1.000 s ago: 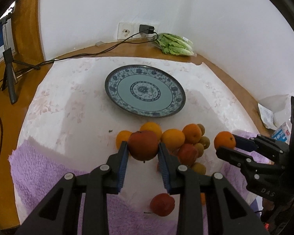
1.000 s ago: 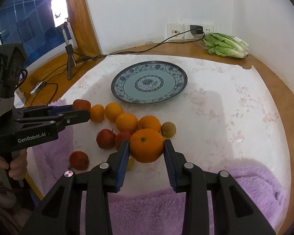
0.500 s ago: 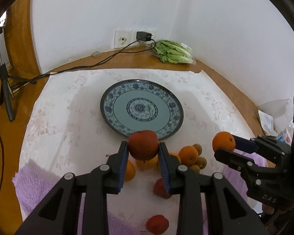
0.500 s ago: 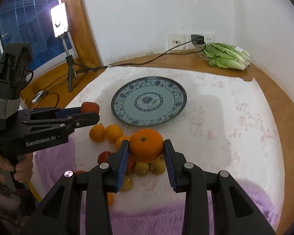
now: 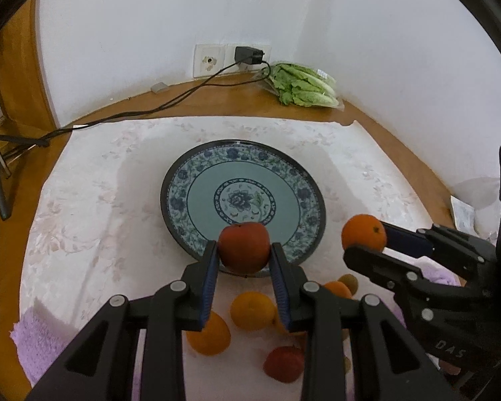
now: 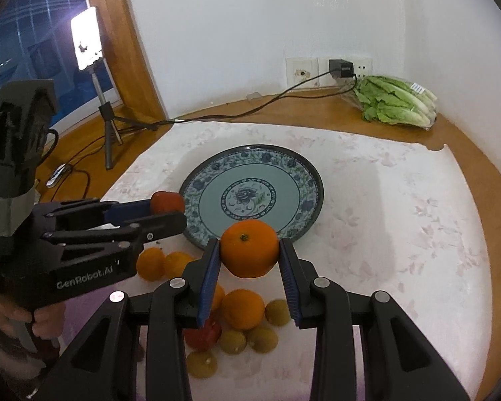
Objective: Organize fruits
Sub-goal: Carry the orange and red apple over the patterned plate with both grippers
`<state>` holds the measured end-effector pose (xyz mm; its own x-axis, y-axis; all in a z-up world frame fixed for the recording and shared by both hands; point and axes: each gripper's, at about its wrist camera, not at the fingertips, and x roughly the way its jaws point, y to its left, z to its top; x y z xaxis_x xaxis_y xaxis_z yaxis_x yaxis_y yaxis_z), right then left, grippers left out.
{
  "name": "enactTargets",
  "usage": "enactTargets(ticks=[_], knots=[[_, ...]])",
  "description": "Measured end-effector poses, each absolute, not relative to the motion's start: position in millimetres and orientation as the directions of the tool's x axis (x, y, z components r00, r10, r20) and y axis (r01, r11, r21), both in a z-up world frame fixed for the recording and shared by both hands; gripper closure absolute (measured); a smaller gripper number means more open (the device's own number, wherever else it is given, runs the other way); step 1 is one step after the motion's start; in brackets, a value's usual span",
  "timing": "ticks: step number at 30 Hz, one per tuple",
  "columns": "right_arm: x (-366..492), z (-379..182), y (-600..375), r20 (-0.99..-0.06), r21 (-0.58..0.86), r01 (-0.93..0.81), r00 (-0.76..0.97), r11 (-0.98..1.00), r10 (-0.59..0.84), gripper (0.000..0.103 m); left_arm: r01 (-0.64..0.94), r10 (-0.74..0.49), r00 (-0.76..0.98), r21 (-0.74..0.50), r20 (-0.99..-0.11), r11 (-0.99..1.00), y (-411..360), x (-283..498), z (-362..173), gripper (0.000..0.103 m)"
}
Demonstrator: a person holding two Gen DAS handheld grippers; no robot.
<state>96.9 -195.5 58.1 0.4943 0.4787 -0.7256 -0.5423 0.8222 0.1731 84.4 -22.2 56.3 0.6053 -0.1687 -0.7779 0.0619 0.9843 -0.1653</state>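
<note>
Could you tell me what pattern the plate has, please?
The plate has a blue-and-white floral rim around a pale teal centre; clearest in the left wrist view.

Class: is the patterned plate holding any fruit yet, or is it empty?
Empty. The plate shows only its pattern; the red fruit and orange are gripped in the tongs.

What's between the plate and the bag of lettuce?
Only bare tablecloth and wooden tabletop lie between the plate and lettuce, shown in both views.
</note>
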Motion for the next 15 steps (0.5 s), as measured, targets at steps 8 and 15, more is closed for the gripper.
enactTargets(ticks=[8,15], knots=[[120.3,38.9,-190.6,-0.742,0.183,-0.52,0.483,0.834,0.464,0.067,0.047,-0.16,0.569,-0.162,-0.806,0.986,-18.9,110.2,33.8,0.071],[134.5,25.1,-185.6,-0.765,0.181,-0.507,0.466,0.843,0.445,0.067,0.042,-0.156,0.549,-0.16,-0.821,0.986,-18.7,121.8,20.9,0.071]])
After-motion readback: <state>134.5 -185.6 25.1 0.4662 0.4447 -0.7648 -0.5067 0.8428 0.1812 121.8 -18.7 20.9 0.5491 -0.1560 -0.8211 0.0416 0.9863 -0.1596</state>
